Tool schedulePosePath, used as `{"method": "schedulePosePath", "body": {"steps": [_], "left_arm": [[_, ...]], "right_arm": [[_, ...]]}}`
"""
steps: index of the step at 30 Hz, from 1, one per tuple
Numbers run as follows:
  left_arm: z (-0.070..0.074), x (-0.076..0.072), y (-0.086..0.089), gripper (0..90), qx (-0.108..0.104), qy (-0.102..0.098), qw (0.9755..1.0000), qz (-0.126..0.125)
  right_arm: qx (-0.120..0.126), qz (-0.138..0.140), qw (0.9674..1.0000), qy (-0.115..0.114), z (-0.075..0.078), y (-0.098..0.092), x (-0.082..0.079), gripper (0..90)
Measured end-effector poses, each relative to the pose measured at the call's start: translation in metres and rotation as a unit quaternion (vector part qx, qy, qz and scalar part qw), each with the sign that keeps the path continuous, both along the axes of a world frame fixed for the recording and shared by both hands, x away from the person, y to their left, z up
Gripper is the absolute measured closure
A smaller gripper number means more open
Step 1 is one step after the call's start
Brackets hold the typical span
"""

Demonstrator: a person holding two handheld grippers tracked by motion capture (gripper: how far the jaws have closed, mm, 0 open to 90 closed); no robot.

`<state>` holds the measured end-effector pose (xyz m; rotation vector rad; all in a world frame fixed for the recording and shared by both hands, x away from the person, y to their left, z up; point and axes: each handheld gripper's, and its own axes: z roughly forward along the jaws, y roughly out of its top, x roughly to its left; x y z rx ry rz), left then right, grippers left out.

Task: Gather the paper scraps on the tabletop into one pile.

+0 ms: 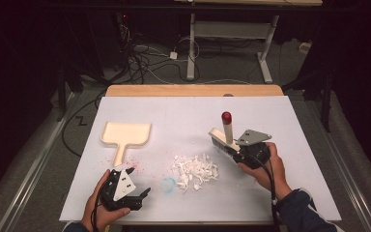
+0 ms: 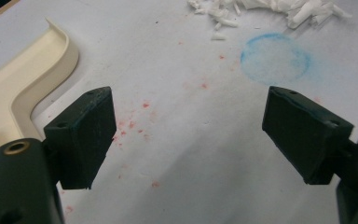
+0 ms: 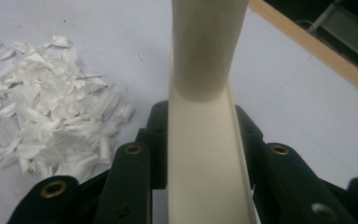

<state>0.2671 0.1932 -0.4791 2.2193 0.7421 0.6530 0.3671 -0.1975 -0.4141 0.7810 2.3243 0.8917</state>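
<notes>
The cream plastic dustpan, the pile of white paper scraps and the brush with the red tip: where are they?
Cream plastic dustpan (image 1: 125,134), high view, on its flat tray.
Pile of white paper scraps (image 1: 194,170), high view, on its middle.
Brush with the red tip (image 1: 228,130), high view, on its handle.

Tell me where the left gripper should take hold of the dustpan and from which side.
Grip the dustpan by its narrow flat handle, which points toward the person and lies nearest the left gripper. Come from above, fingers either side of the handle's long edges; the tray's raised walls look too wide. The gripper is already open.
</notes>
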Motion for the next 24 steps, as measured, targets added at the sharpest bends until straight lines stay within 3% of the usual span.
{"method": "schedulePosePath", "body": {"steps": [4, 6, 9, 13, 17, 20, 24], "left_arm": [[0.0, 0.0, 0.001, 16.8, -0.002, 0.001, 1.0, -0.001], [0.0, 0.0, 0.001, 16.8, -0.003, 0.001, 1.0, -0.001], [0.0, -0.001, 0.001, 16.8, -0.002, 0.0, 1.0, -0.003], [0.0, -0.001, 0.002, 16.8, -0.002, -0.002, 1.0, -0.002], [0.001, -0.001, 0.002, 16.8, -0.003, -0.004, 1.0, -0.001], [0.002, -0.001, 0.003, 16.8, -0.004, -0.007, 1.0, 0.004], [0.005, -0.002, 0.008, 16.8, -0.01, -0.015, 0.9996, 0.021]], "right_arm": [[0.0, 0.016, 0.9997, 0.02, -0.012, 0.021, -0.006, 67.9], [0.0, 0.024, 0.9996, 0.014, -0.014, 0.033, -0.012, 67.8], [0.024, 0.052, 0.9982, 0.019, -0.013, 0.045, -0.018, 67.9], [0.024, 0.058, 0.9979, -0.018, -0.004, 0.048, -0.025, 67.9], [0.063, 0.065, 0.9955, -0.027, 0.011, 0.035, -0.03, 67.9], [0.094, 0.092, 0.9909, -0.031, 0.024, 0.026, -0.038, 67.9], [0.119, 0.139, 0.9831, -0.01, 0.03, 0.031, -0.053, 67.9]]}}
